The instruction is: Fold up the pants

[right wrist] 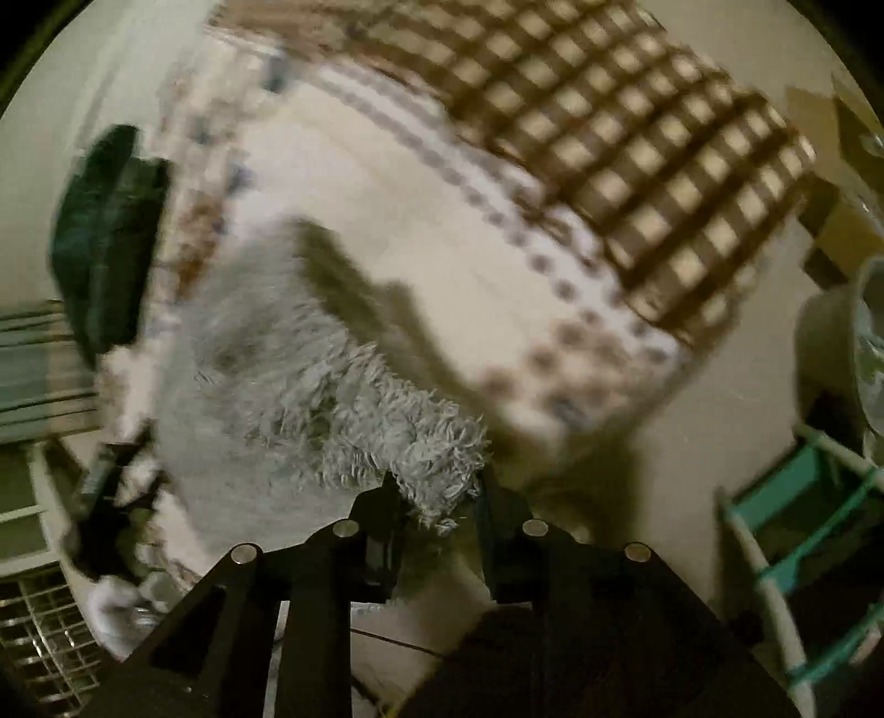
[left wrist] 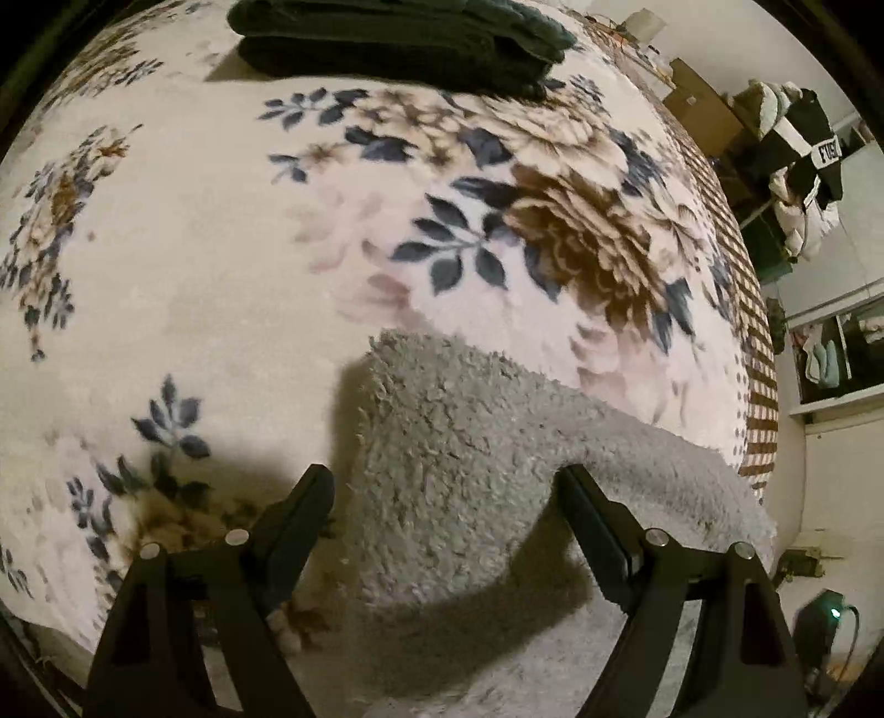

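Right gripper (right wrist: 436,491) seemingly pinches grey fleece pants (right wrist: 309,386).

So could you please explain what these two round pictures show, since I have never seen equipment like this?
Each picture comes from a wide-angle camera on a hand-held two-finger black gripper, looking along its fingers. A person carries one in each hand. Below lies a cream floral blanket on a bed, with fluffy grey fleece pants to be folded and a dark green folded garment further back. The left gripper stands open over the pants. The right gripper appears to pinch a fluffy edge of them, though that picture is blurred.
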Tool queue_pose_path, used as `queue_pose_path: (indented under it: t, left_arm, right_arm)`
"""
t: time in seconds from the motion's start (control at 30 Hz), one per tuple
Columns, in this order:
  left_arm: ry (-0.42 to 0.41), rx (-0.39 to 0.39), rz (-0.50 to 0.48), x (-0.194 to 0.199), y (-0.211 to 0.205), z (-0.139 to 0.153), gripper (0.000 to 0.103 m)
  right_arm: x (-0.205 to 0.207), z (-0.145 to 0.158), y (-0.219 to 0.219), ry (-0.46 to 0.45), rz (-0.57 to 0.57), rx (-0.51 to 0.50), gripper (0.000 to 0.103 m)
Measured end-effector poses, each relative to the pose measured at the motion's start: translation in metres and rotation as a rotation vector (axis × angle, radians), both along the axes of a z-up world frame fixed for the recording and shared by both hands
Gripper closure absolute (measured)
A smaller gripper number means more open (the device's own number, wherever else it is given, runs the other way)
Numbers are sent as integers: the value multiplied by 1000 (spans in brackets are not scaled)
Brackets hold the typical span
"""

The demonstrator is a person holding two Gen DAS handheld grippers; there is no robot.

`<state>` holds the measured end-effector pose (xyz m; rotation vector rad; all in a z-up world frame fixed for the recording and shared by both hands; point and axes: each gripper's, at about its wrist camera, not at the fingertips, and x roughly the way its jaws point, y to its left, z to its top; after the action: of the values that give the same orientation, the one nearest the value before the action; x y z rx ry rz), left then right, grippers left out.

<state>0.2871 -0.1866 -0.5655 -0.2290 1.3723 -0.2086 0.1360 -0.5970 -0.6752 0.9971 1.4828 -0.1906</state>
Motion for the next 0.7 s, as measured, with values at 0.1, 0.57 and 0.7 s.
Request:
queue_pose_path:
  t: [0.1, 0.57, 0.7]
  left_arm:
    - [-2, -10, -17, -1, -1, 7, 20]
    - [43, -56, 53, 23, 22, -18, 20]
    - [85, -110, 69, 29, 27, -35, 14]
  right_arm:
    - [13, 8, -2, -3, 31, 49, 55]
    - [129, 10, -12, -278, 59, -9, 77]
    - [148, 5, -15, -273, 86, -142, 78]
